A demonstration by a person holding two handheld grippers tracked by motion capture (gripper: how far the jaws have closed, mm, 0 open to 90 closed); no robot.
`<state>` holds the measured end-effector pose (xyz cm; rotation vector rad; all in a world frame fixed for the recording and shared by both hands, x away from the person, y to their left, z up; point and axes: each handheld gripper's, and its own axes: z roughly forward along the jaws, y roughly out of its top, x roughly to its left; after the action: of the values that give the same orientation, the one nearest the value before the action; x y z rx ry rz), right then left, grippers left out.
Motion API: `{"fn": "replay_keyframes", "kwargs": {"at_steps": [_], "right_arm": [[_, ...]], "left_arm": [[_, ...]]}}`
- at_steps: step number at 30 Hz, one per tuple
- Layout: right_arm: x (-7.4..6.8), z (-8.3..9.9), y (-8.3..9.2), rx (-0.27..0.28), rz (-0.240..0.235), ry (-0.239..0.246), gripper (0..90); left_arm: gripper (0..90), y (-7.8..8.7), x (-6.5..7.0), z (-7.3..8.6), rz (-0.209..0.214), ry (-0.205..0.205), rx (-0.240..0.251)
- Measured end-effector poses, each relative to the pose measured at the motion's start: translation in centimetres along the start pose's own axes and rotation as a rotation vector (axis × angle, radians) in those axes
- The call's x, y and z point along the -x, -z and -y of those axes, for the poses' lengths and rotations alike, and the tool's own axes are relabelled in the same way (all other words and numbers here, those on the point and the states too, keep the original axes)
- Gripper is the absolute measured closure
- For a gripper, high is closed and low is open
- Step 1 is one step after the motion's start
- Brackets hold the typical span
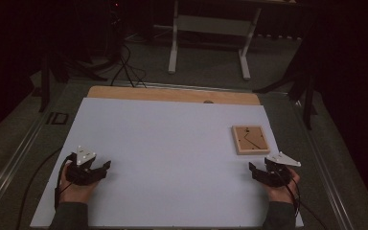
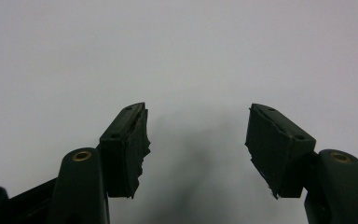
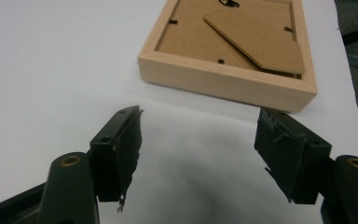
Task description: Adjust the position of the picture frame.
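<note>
A wooden picture frame (image 1: 250, 139) is laid back-side up on the white sheet (image 1: 172, 143) that covers the tabletop (image 1: 172, 94), toward the right half and nearer the far edge than the near one. Its brown backing board (image 3: 223, 32) is seen inside the pale wood border, with a stand flap (image 3: 256, 39) lying at an angle across it and small black clips at the edges.

The right gripper (image 1: 258, 173) is held low at the near right of the sheet, just on the near side of the frame and not touching it. In the right gripper view its jaws are spread wide with nothing between them; the frame's near wooden edge (image 3: 223, 81) is seen just beyond the fingertips, a little to the right of centre.

The left gripper (image 1: 98, 171) is held at the near left of the sheet, well apart from the frame. In the left gripper view its jaws are likewise spread wide and empty, with bare white sheet in front of them. The pad (image 2: 135, 149) edges look ragged.

Each gripper is carried by a hand (image 1: 79, 189) entering from the bottom of the high view. A white-legged stand (image 1: 211, 33) is seen on the floor beyond the tabletop.
</note>
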<state>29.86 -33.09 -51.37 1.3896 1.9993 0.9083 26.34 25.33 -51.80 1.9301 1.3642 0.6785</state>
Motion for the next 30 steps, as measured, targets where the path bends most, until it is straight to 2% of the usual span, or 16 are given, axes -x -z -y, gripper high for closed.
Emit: {"fn": "replay_keyframes", "kwargs": {"at_steps": [4, 13, 17, 20, 25, 30], "right_arm": [[-0.2, -0.2, 0.0, 0.003, 0.005, 0.008, 31.9], [-0.2, -0.6, 0.3, 0.032, -0.002, 0.006, 38.8], [-0.2, -0.7, 0.3, 0.038, 0.001, 0.025, 49.3], [-0.3, -0.9, 0.5, 0.063, 0.013, 0.043, 57.9], [-0.2, -1.2, 0.9, 0.102, 0.021, 0.033, 70.4], [0.0, -2.0, 1.0, 0.119, 0.035, 0.028, 84.6]], "left_arm": [[39.2, 0.0, -0.2, -0.1, 0.006, 0.026, 0.013], [40.3, 0.3, -0.2, -0.5, -0.024, 0.020, 0.040], [40.2, 0.3, -0.4, -0.4, -0.032, 0.030, 0.038], [39.5, 0.2, -0.3, -0.4, -0.038, 0.033, 0.037], [39.3, 0.1, -0.1, -0.4, -0.037, 0.020, 0.033], [39.1, 0.1, -0.2, -0.3, -0.039, 0.030, 0.037]]}}
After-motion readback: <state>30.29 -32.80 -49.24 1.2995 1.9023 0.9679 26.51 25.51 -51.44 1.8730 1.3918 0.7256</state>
